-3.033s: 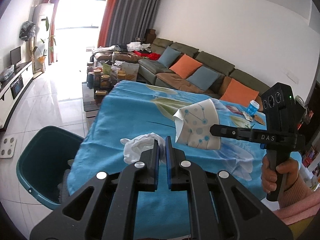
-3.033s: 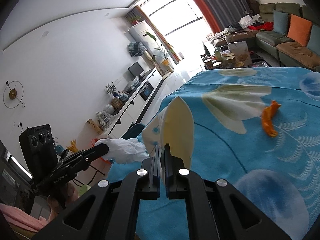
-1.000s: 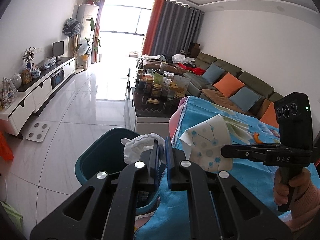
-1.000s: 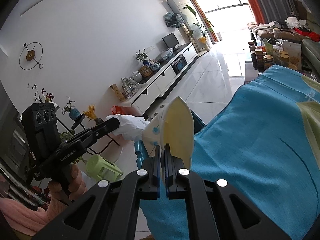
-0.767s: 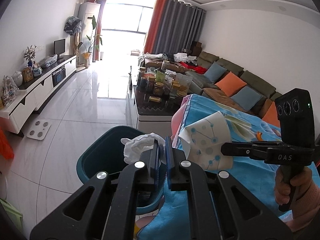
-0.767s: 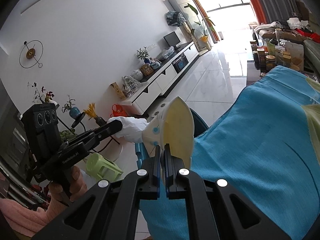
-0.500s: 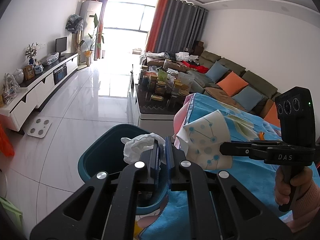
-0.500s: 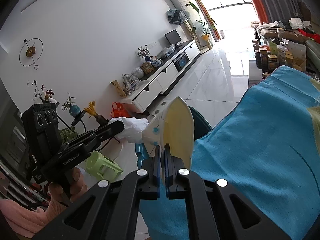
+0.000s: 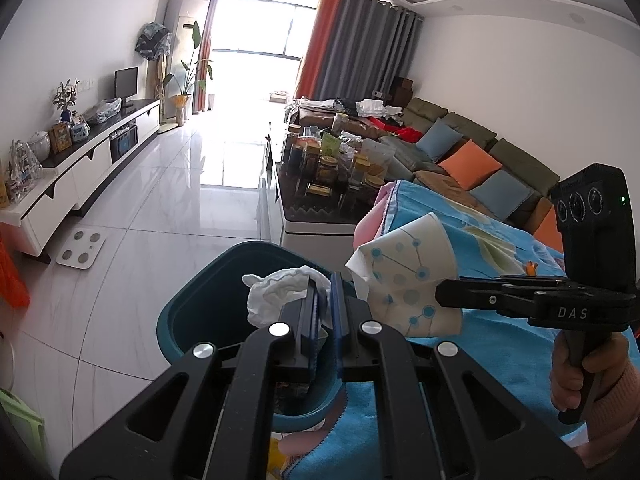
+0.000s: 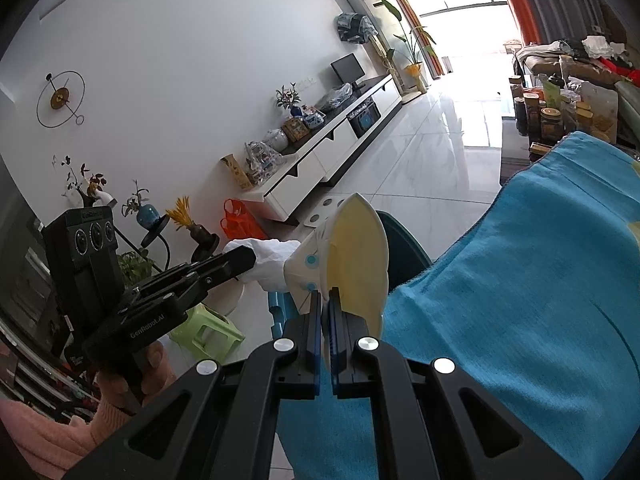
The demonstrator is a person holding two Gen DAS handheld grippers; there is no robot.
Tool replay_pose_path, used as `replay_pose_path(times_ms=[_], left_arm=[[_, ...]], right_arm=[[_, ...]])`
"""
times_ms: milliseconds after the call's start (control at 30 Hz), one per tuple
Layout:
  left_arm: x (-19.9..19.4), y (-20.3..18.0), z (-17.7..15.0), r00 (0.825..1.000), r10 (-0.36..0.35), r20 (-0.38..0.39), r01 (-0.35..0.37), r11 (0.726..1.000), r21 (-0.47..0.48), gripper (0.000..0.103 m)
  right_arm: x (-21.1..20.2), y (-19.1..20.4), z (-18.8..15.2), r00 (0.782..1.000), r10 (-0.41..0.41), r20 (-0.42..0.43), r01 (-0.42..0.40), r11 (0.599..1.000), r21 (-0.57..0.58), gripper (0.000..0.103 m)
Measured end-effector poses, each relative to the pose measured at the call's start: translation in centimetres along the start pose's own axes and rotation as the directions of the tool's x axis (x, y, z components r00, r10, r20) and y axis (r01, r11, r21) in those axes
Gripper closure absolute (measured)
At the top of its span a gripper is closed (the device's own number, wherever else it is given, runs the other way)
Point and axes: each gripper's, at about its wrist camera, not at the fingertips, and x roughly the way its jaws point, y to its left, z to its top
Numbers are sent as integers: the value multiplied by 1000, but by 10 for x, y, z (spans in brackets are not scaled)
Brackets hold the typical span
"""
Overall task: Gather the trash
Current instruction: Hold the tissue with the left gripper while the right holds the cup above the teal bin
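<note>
Left wrist view: the left gripper [image 9: 325, 312] reaches forward with its two fingers nearly closed, pinching a crumpled white tissue [image 9: 280, 296] that bulges out toward 10 o'clock from the tips; directly under and beyond the tissue gapes the teal trash bin [image 9: 192, 320], standing on the pale tiled floor [image 9: 168, 216] at the edge of the blue floral tablecloth [image 9: 504, 352]; at 3 o'clock the right gripper [image 9: 444, 298] comes in sideways, its fingers clamped on a flattened paper cup [image 9: 408, 280] with blue dots, held beside the tissue and partly above the bin's near rim; a small orange scrap [image 9: 531, 268] lies on the cloth farther back.

Right wrist view: the right gripper [image 10: 325, 312] shows only a narrow slit between its fingers, which grip the paper cup [image 10: 356, 264] by its lower edge; the cup rises toward 12 o'clock, its pale yellow inside facing right; behind it shows a slice of the teal bin [image 10: 404, 256]; at 9 o'clock the left gripper [image 10: 250, 258] holds the tissue [image 10: 272, 260], which touches the cup's dotted outer side; the tablecloth [image 10: 540, 280] fills the side from 3 to 5 o'clock.
</note>
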Motion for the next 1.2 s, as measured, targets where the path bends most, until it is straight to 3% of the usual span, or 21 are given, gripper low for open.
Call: replay_pose_path(times_ms=[1200], left_arm=[[31,10,-10,998,36,-48,-38,999,-29,97]], right_arm=[[32,1,12,999,-22,-45,21,1000,-12,100]])
